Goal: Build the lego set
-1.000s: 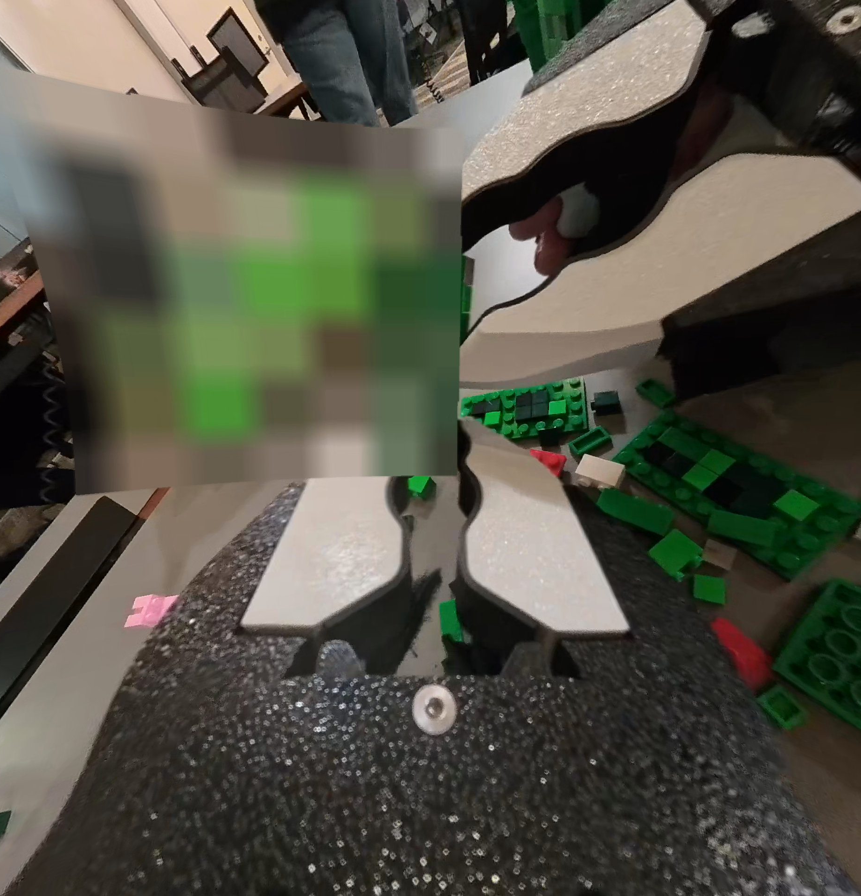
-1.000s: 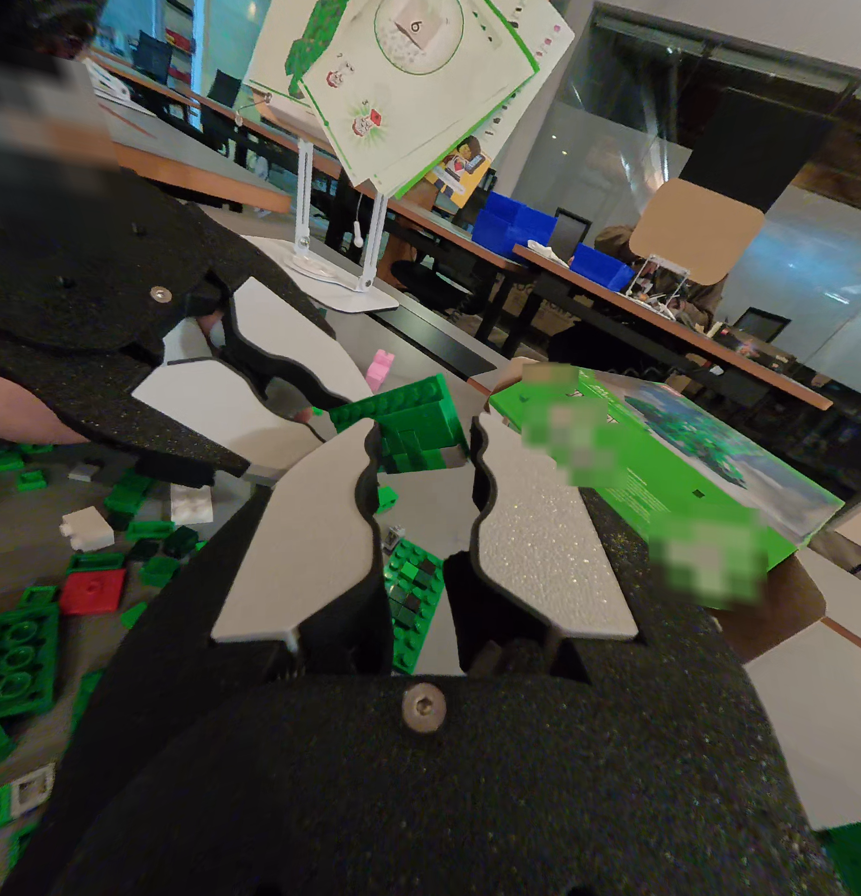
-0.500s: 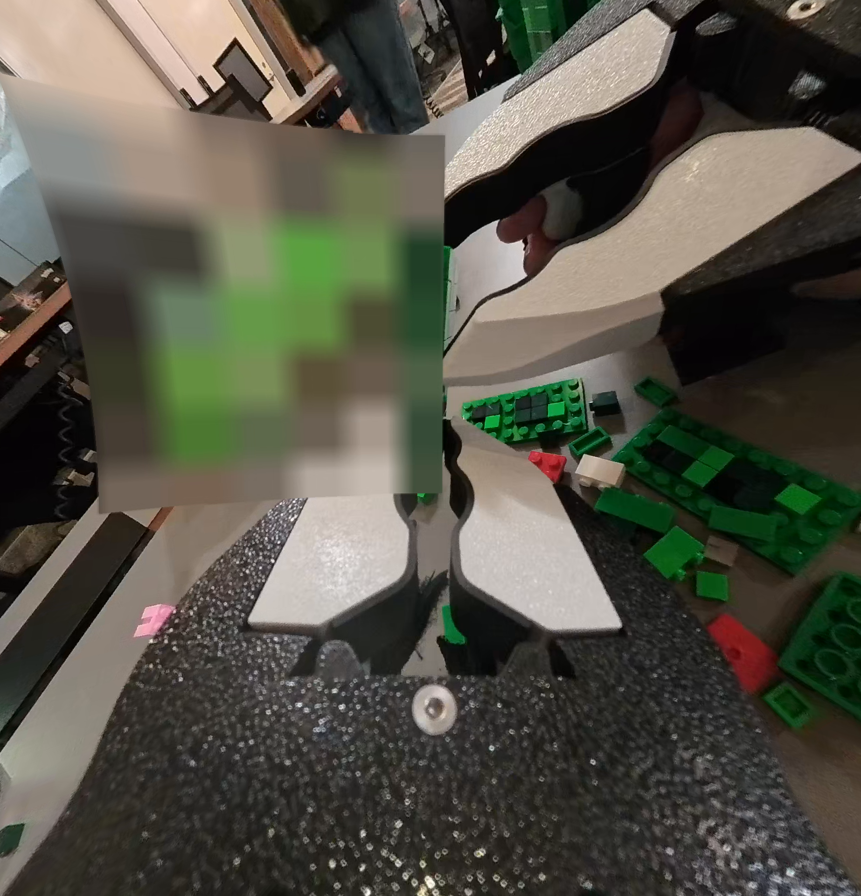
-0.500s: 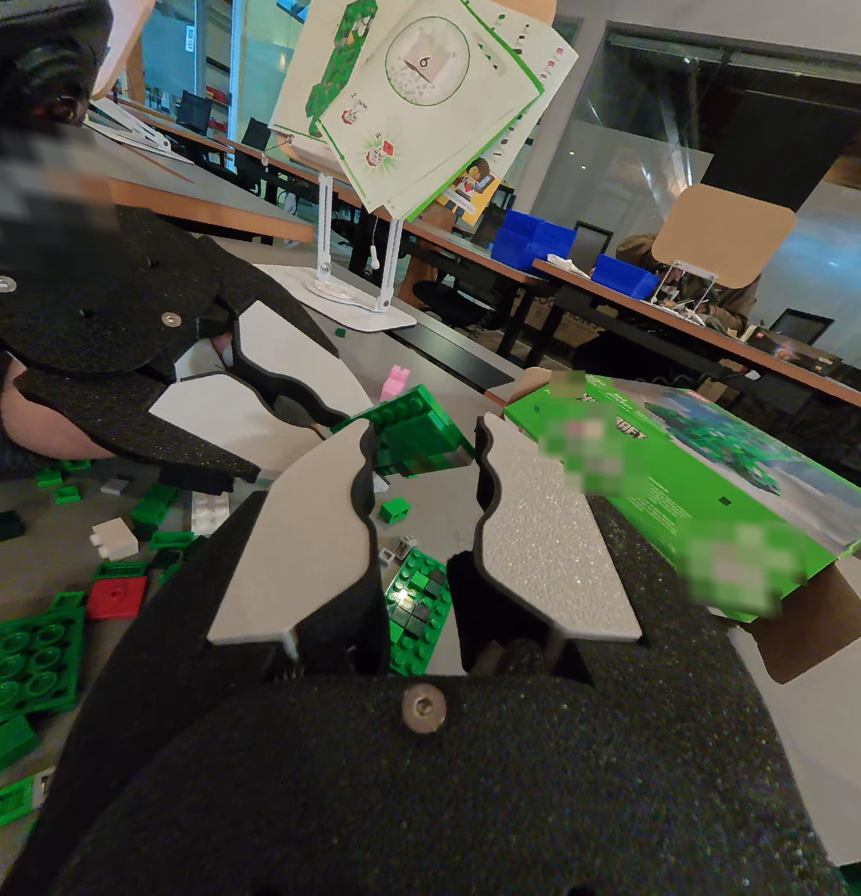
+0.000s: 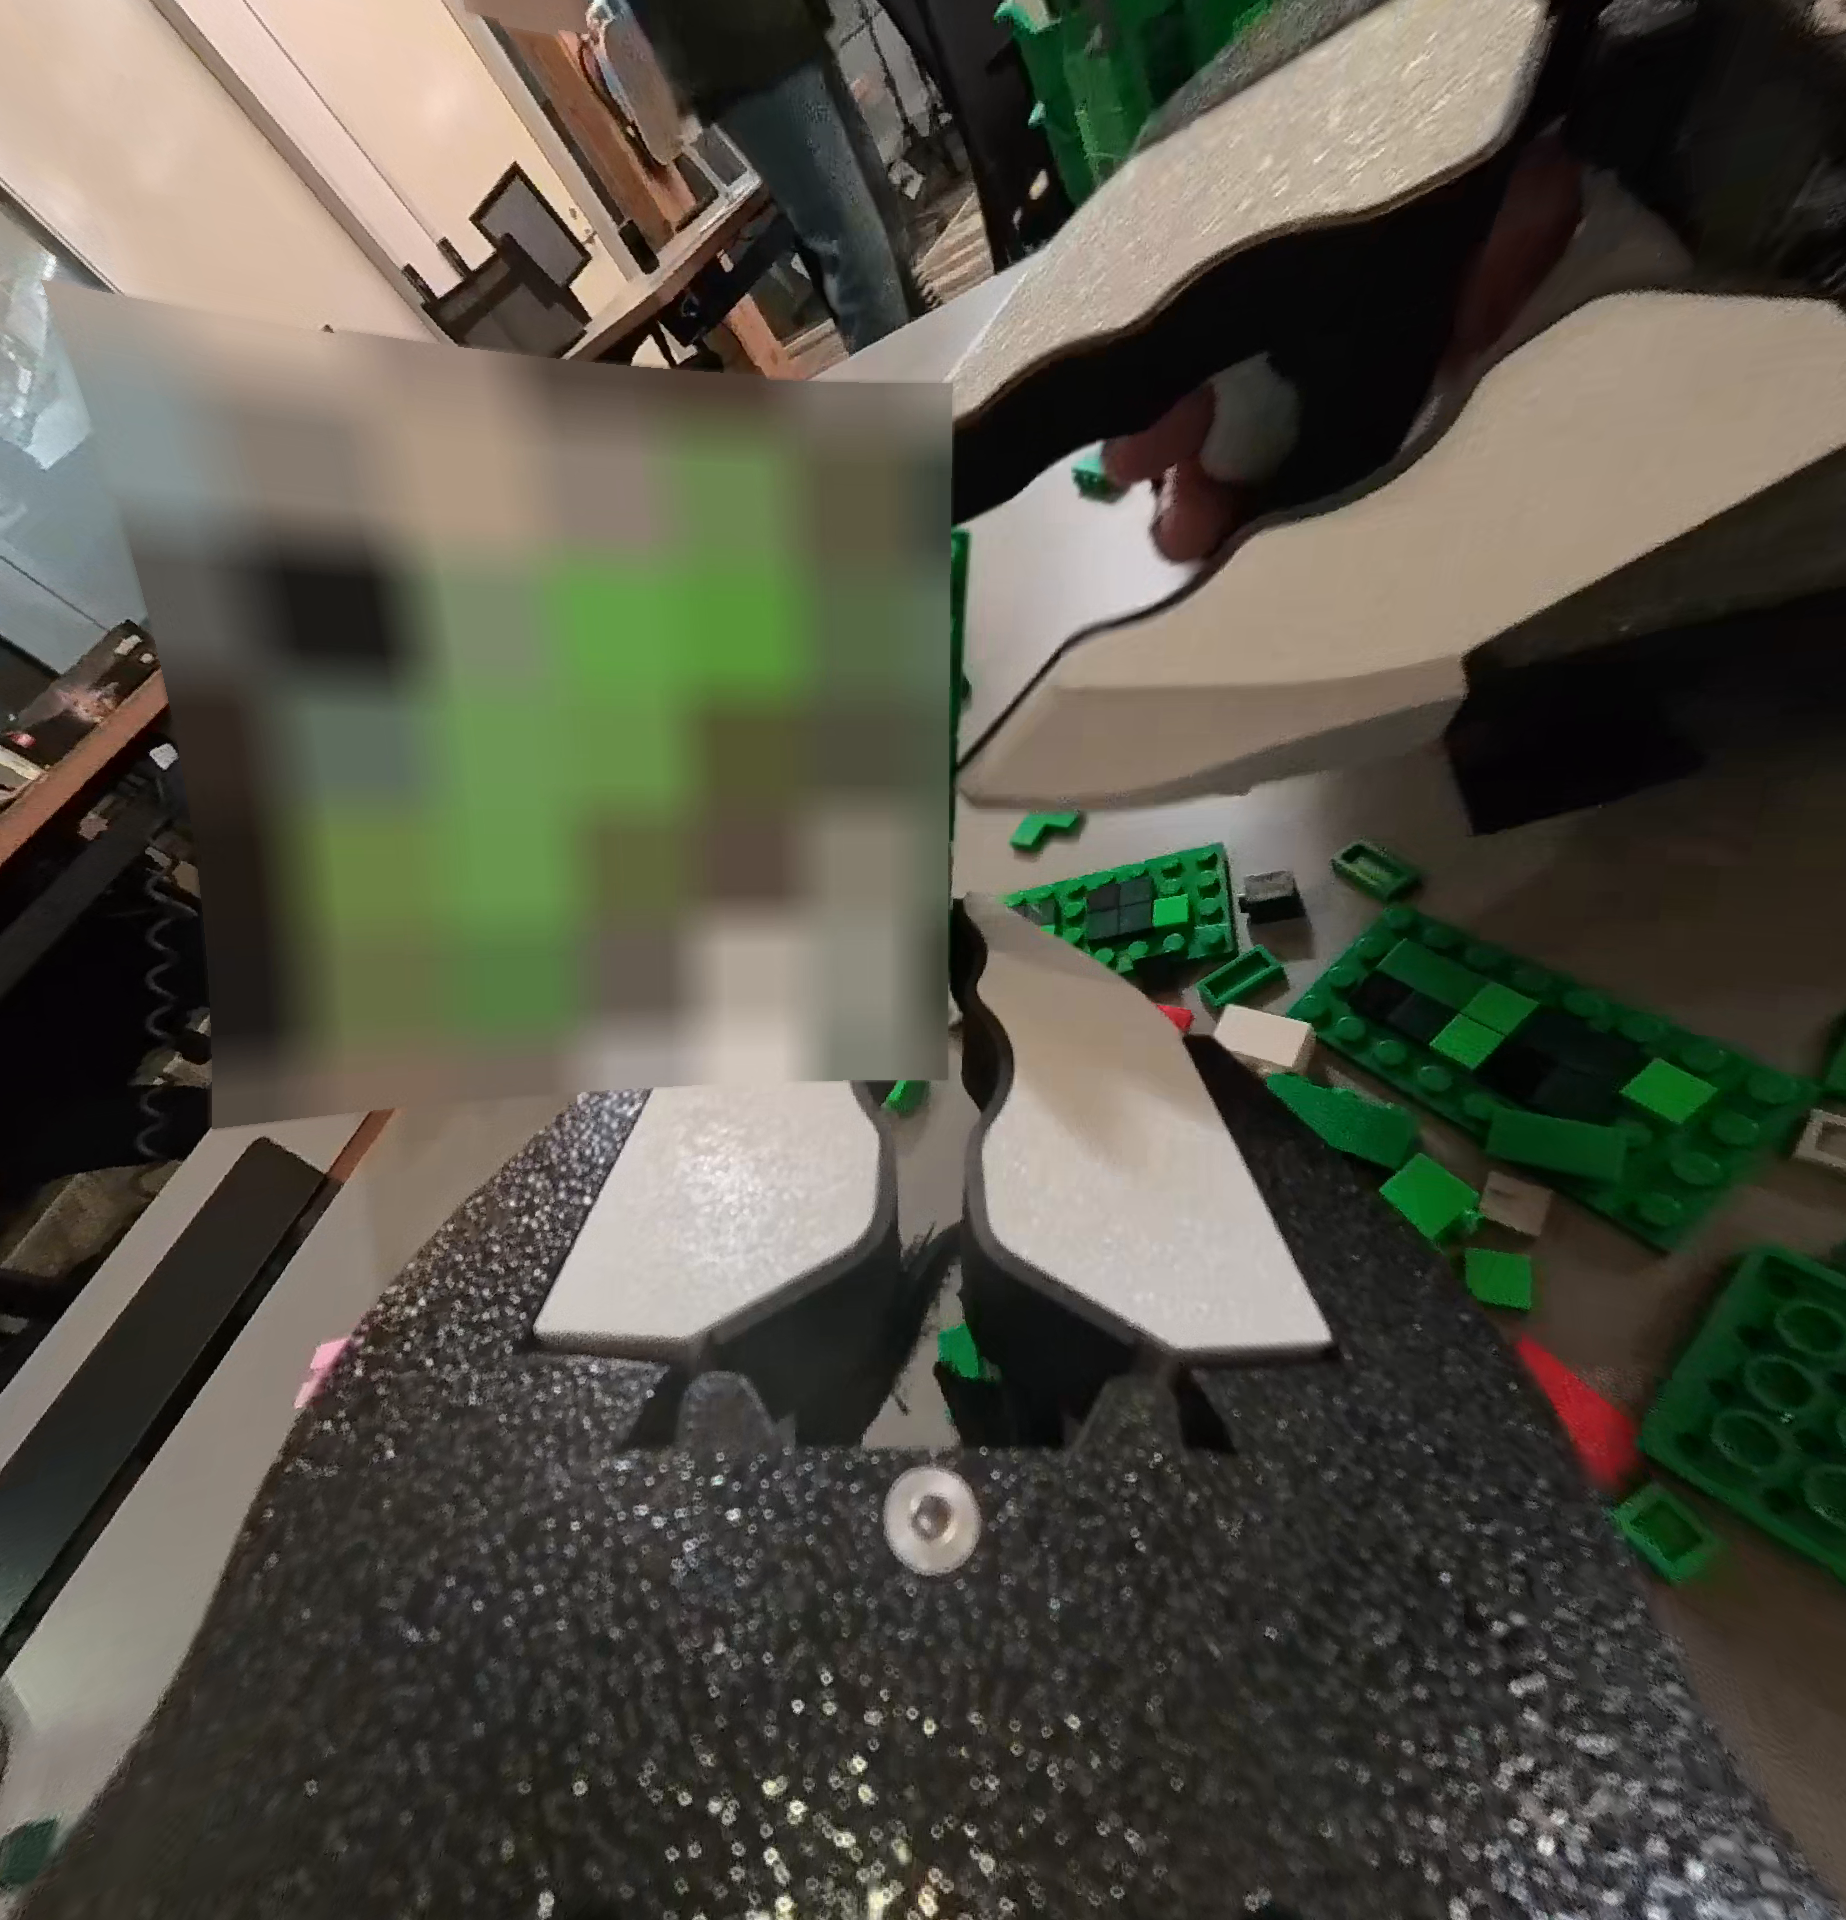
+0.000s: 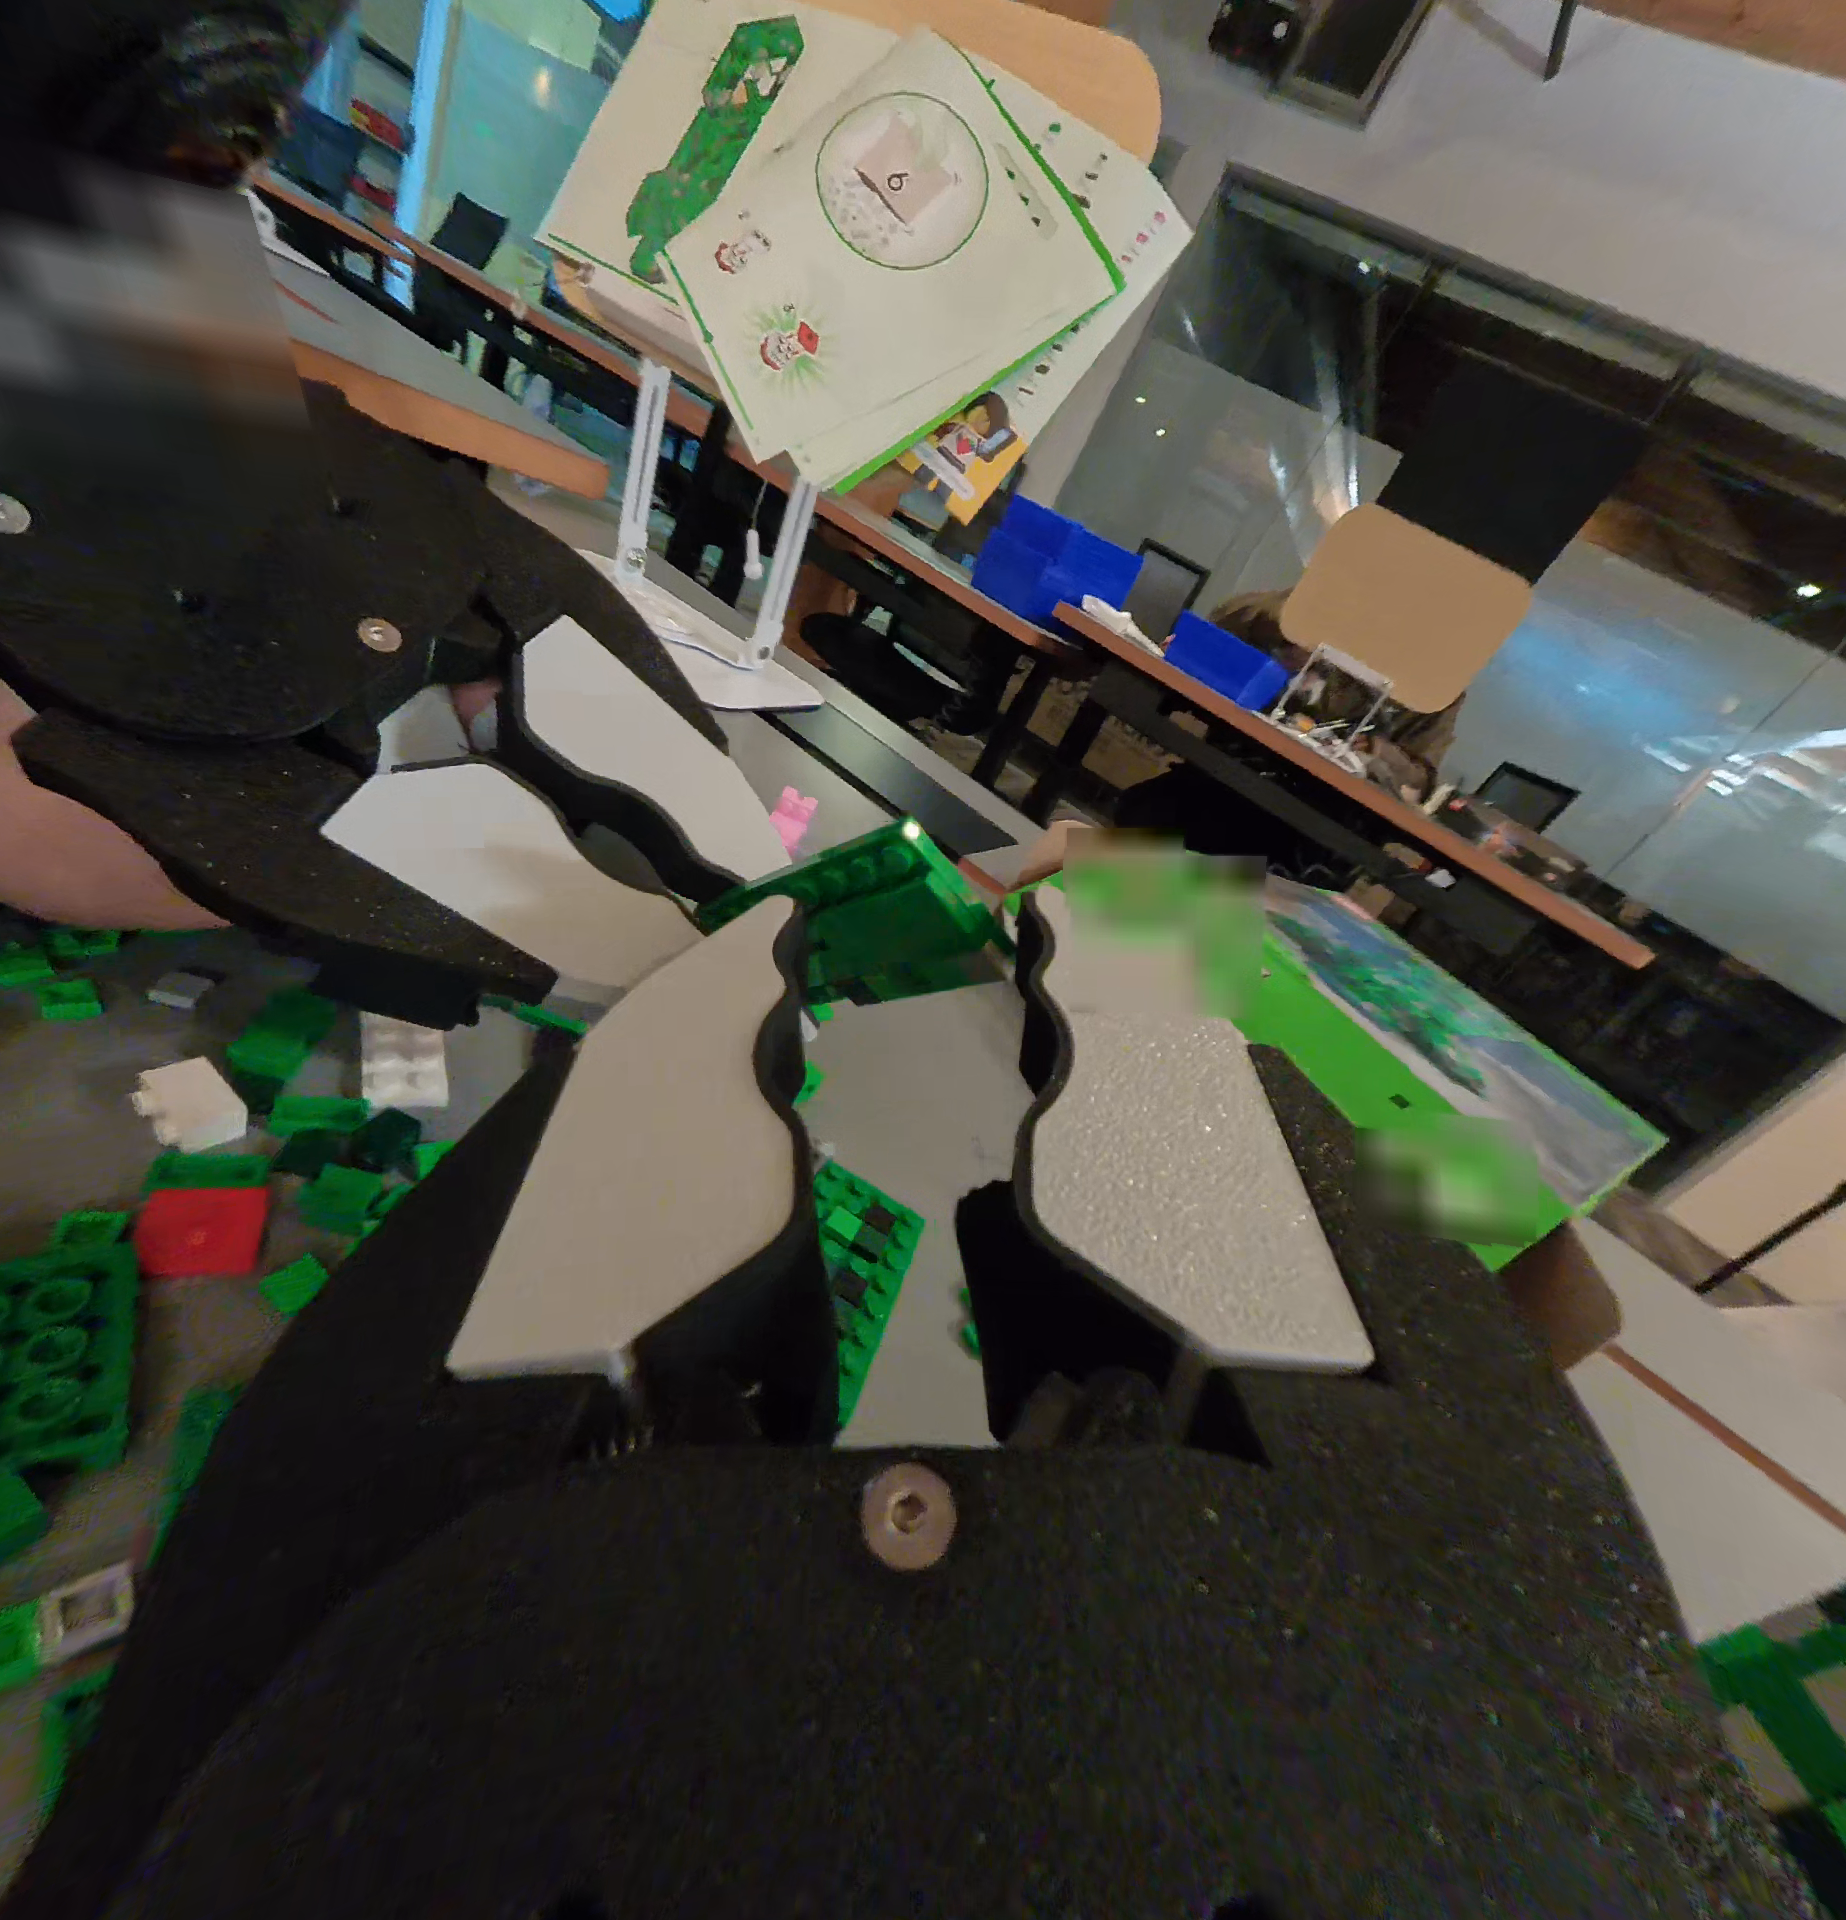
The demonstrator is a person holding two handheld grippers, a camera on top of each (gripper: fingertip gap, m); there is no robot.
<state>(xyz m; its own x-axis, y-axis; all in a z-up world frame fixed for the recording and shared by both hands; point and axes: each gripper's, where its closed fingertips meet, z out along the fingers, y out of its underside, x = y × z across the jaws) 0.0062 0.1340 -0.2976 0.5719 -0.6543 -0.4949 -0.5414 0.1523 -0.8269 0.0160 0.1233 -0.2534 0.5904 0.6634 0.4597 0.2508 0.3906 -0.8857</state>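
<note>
Loose bricks litter the near left of the desk (image 6: 903,1091), a red brick (image 6: 200,1229) and a white brick (image 6: 190,1104) among them. Above them the left gripper (image 6: 721,896) is clenched, as far as I can tell through the blur, on just one edge of the green build (image 6: 888,914), which hangs tilted in the air over the middle of the desk. That thin hold is the worry: a push from the side could twist the build out of the fingers or pop a layer loose, dropping it among the scattered pieces.

The right gripper (image 6: 908,935) is released and empty, its tips either side of the build. If it closes off-centre or at an angle, it may lever the build rather than steady it. The green box (image 6: 1418,1049) along the desk's right edge leaves little room to swing out that way.

Compared with a second ago, the two grippers have drawn closer together. The right one has lifted enough to uncover a small green L-shaped piece (image 5: 1044,828) on the desk beneath it. The build stays aloft at about the same tilt.
</note>
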